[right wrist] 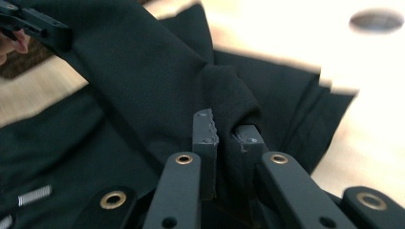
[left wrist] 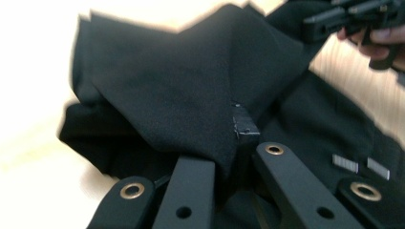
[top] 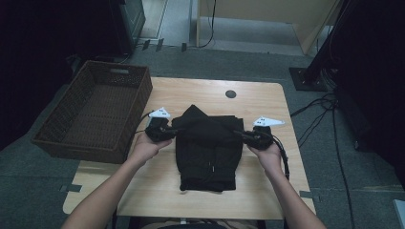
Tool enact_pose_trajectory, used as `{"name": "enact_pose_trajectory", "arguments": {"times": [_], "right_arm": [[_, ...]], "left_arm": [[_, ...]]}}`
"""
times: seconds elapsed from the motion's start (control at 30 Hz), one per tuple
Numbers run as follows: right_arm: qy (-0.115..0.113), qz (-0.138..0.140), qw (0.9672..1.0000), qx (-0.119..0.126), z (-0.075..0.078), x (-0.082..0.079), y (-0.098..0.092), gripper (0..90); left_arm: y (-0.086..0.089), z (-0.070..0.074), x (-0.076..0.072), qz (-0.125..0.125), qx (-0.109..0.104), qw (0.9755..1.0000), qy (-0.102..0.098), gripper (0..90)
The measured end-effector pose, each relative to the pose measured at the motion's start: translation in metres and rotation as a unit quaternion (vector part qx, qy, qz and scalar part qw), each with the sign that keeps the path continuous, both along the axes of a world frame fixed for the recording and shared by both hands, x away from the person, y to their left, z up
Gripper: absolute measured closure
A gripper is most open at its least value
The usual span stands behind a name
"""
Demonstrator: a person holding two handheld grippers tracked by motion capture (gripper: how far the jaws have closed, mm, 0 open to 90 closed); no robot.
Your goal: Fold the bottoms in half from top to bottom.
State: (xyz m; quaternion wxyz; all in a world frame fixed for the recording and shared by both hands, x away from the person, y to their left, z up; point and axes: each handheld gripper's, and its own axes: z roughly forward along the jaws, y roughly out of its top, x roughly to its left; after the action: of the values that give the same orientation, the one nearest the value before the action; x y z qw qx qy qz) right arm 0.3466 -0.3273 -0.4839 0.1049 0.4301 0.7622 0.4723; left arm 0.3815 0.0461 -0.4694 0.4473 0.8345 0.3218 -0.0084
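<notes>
Black garment [top: 207, 152] lies folded on the middle of the wooden table [top: 157, 186], its far fold lifted a little between the two grippers. Left gripper [top: 165, 131] has its jaws pinched together on the cloth at the garment's left edge; the left gripper view shows fabric bunched between the pads [left wrist: 246, 126]. Right gripper [top: 246, 136] is clamped on the right edge in the same way, a fold of cloth caught between its pads [right wrist: 205, 129].

Left of the garment, a brown wicker basket [top: 62, 138] sits at the table's left side, hanging over the edge, with nothing inside it. A dark round hole [top: 230, 94] marks the far part of the tabletop. Around the table the floor is grey carpet [top: 38, 191], with black cables [top: 325, 119] trailing at the right and a light wooden panel [top: 267, 12] at the far side.
</notes>
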Motion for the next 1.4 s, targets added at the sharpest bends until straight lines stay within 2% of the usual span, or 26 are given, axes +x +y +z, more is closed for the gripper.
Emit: {"name": "enact_pose_trajectory", "arguments": {"times": [0.13,0.23,0.27,0.33,0.37,0.43,0.5,0.57,0.67,0.73,0.8,0.87,1.0,1.1,1.13,1.2,1.23,1.27,1.33,1.4], "right_arm": [[0.032,0.001,0.9994,-0.014,-0.016,-0.007,0.001,81.4],[0.036,0.002,0.9991,-0.022,-0.023,-0.008,0.002,82.0],[0.041,0.0,0.9989,-0.025,-0.027,-0.007,0.003,83.2],[0.047,-0.006,0.9987,-0.02,-0.029,-0.004,0.003,83.7],[0.049,-0.007,0.9985,-0.023,-0.03,-0.003,0.004,83.9],[0.038,-0.009,0.9986,-0.035,-0.031,0.001,0.006,84.3],[0.031,-0.016,0.9985,-0.042,-0.031,0.008,0.007,84.3],[0.024,-0.022,0.9983,-0.049,-0.031,0.015,0.008,84.3],[0.019,-0.034,0.9982,-0.045,-0.033,0.026,0.008,83.7],[0.022,-0.037,0.9983,-0.039,-0.033,0.031,0.007,82.5],[0.029,-0.039,0.9984,-0.03,-0.031,0.031,0.005,79.0],[0.028,-0.037,0.9984,-0.033,-0.029,0.028,0.003,74.9],[0.026,-0.039,0.9985,-0.027,-0.026,0.025,-0.002,71.0],[0.027,-0.04,0.9986,-0.024,-0.024,0.024,-0.003,68.1],[0.024,-0.04,0.9987,-0.018,-0.023,0.024,-0.003,64.8],[0.021,-0.039,0.9988,-0.019,-0.022,0.025,-0.002,62.8],[0.024,-0.042,0.9987,-0.016,-0.021,0.028,0.001,58.4],[0.022,-0.04,0.9988,-0.016,-0.02,0.03,0.002,57.9],[0.02,-0.041,0.9989,-0.008,-0.02,0.034,0.005,56.7],[0.024,-0.043,0.9988,0.0,-0.02,0.037,0.006,56.4]], "left_arm": [[-0.006,-0.017,-0.007,-0.013,0.026,0.9994,0.02,88.7],[-0.009,-0.024,-0.007,-0.019,0.036,0.9987,0.029,88.6],[-0.013,-0.029,-0.005,-0.017,0.043,0.9982,0.038,88.7],[-0.015,-0.033,-0.002,-0.014,0.046,0.998,0.04,88.7],[-0.015,-0.035,0.0,-0.012,0.047,0.998,0.04,88.7],[-0.017,-0.038,0.007,-0.006,0.049,0.9979,0.043,88.7],[-0.017,-0.04,0.015,0.008,0.041,0.9982,0.044,88.7],[-0.017,-0.04,0.023,0.018,0.04,0.9983,0.039,88.6],[-0.018,-0.04,0.033,0.03,0.037,0.998,0.042,87.0],[-0.016,-0.036,0.033,0.029,0.03,0.9979,0.049,78.4],[-0.013,-0.031,0.031,0.019,0.032,0.9983,0.045,66.5],[-0.007,-0.024,0.028,0.02,0.03,0.9985,0.04,58.5],[0.009,-0.011,0.027,0.031,0.013,0.999,0.029,52.6],[0.015,-0.006,0.03,0.041,0.005,0.9987,0.029,50.8],[0.016,-0.001,0.036,0.054,0.007,0.9983,0.022,49.3],[0.015,0.0,0.041,0.055,0.007,0.9981,0.025,49.3],[0.01,0.001,0.051,0.058,0.012,0.9977,0.033,49.0],[0.006,0.0,0.057,0.056,0.014,0.9975,0.04,49.0],[0.003,-0.001,0.062,0.055,0.016,0.9973,0.047,50.4],[-0.002,-0.006,0.071,0.043,0.006,0.9969,0.066,61.2]]}}
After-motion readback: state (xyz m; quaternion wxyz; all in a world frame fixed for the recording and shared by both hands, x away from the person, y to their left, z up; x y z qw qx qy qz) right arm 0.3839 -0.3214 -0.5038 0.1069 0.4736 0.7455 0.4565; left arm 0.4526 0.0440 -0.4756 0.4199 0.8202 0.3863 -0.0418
